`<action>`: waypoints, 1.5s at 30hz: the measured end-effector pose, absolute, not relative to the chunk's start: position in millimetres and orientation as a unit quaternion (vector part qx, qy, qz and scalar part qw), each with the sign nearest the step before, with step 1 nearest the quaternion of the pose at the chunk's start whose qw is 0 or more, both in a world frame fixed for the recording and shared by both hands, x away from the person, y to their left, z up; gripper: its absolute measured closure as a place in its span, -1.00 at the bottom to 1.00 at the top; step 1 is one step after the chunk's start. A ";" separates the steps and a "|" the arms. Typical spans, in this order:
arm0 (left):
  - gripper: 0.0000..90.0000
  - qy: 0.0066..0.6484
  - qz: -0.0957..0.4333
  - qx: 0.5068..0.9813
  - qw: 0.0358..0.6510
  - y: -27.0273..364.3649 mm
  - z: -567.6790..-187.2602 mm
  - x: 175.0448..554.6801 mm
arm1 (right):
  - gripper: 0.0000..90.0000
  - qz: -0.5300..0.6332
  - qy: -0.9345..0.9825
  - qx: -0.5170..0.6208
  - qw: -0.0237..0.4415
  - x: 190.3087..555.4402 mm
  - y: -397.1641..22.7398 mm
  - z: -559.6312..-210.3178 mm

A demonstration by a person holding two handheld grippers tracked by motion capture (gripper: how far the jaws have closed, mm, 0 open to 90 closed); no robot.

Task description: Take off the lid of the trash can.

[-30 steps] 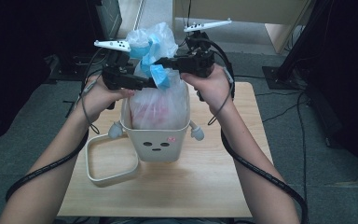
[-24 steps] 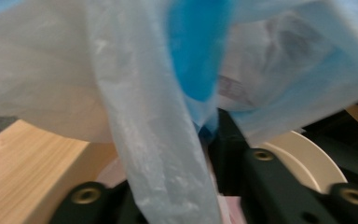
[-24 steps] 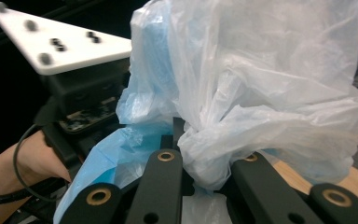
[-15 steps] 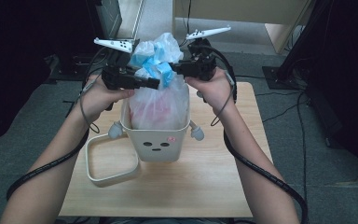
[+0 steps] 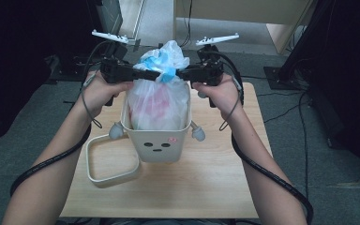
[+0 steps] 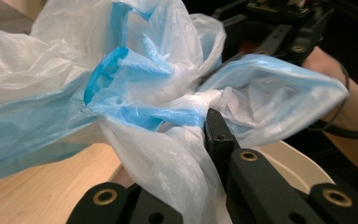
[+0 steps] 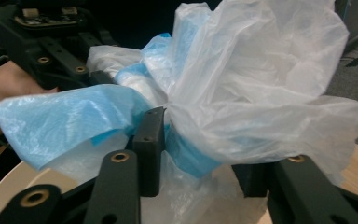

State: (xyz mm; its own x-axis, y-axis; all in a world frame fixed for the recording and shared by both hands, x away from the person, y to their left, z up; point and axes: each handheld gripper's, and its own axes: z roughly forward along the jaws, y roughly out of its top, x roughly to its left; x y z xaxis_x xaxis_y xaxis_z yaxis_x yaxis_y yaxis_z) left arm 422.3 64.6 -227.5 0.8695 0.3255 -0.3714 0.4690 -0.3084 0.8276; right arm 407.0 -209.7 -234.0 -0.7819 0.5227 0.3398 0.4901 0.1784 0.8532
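Plastic bag [image 5: 161,93], white with blue ties, sits in the cream face-printed bin [image 5: 161,140] on the wooden table [image 5: 215,187]. Left gripper [image 5: 155,75] is clamped on its bunched neck; right gripper [image 5: 180,74], jaws just opening, straddles the neck without pressing

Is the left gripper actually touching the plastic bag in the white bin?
Touching. In the left gripper view, the left gripper is shut on the gathered neck of the plastic bag, and the film bunches against its black jaws.
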 end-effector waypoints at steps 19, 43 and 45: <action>0.95 0.233 -0.058 0.817 0.524 49.7 -217.2 419.2 | 0.21 0.527 0.811 0.253 -0.014 402.6 -176.2 -243.4; -0.09 0.207 -0.036 0.819 0.534 51.0 -231.3 411.2 | 0.88 0.568 0.752 0.333 0.001 407.5 -207.1 -215.7; 0.07 0.204 -0.051 0.824 0.527 48.1 -232.6 410.7 | 0.88 0.570 0.750 0.334 0.006 407.2 -204.9 -214.3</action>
State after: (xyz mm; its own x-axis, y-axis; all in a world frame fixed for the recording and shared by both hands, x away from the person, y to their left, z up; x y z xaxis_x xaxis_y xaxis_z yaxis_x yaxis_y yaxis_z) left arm 410.7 48.1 -232.6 0.9114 0.2830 -0.2987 0.3899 -0.3617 0.8469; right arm 407.2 -204.9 -214.3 -0.7768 0.5082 0.3719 0.4945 0.1266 0.8599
